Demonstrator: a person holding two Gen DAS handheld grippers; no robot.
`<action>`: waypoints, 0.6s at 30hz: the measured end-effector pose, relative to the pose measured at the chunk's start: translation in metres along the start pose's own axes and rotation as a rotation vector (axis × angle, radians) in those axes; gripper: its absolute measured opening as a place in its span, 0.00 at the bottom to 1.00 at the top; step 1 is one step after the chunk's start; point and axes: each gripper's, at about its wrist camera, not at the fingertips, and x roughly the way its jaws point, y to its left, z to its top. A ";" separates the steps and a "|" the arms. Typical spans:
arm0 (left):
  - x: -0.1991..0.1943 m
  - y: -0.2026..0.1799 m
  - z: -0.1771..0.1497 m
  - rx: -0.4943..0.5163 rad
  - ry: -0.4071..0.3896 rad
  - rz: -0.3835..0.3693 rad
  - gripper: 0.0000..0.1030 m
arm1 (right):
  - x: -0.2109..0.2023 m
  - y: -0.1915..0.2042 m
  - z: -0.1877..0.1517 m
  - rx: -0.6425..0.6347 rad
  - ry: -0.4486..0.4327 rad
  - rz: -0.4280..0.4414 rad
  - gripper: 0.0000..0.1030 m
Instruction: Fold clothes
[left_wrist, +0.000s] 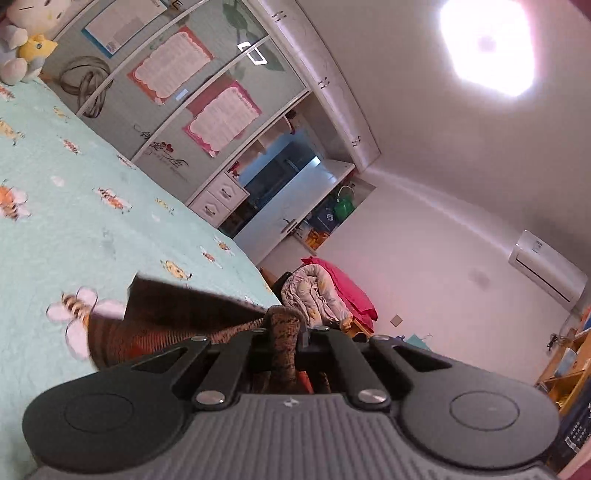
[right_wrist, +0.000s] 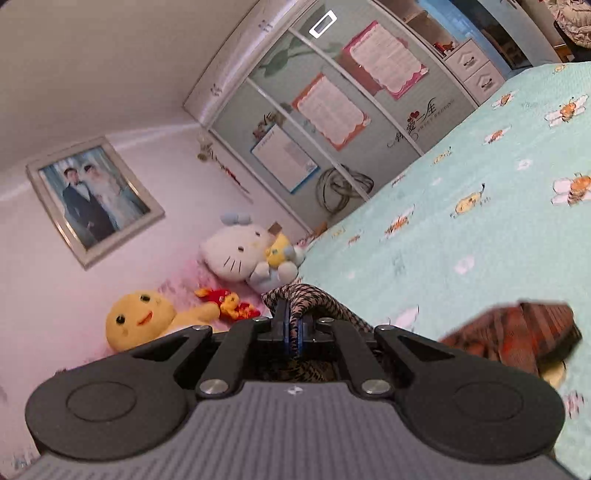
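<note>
A brown and orange patterned garment hangs above the mint bedspread, stretched out to the left in the left wrist view. My left gripper is shut on a bunched fold of it. In the right wrist view my right gripper is shut on another fold with a black-and-white houndstooth look. More of the garment trails blurred to the right over the bedspread. Both views are tilted and both grippers point about level.
A wardrobe with posters stands beyond the bed. Plush toys and a yellow doll lie at the bed's head under a framed photo. A chair heaped with bedding stands at the foot. An air conditioner hangs on the wall.
</note>
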 end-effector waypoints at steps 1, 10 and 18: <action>0.014 0.003 0.012 0.013 -0.002 0.012 0.00 | 0.011 -0.003 0.009 -0.003 -0.011 -0.004 0.02; 0.195 0.053 0.092 0.224 0.010 0.259 0.07 | 0.173 -0.075 0.113 -0.076 -0.154 -0.318 0.04; 0.199 0.152 0.038 0.123 0.099 0.491 0.55 | 0.197 -0.166 0.077 -0.129 -0.038 -0.539 0.27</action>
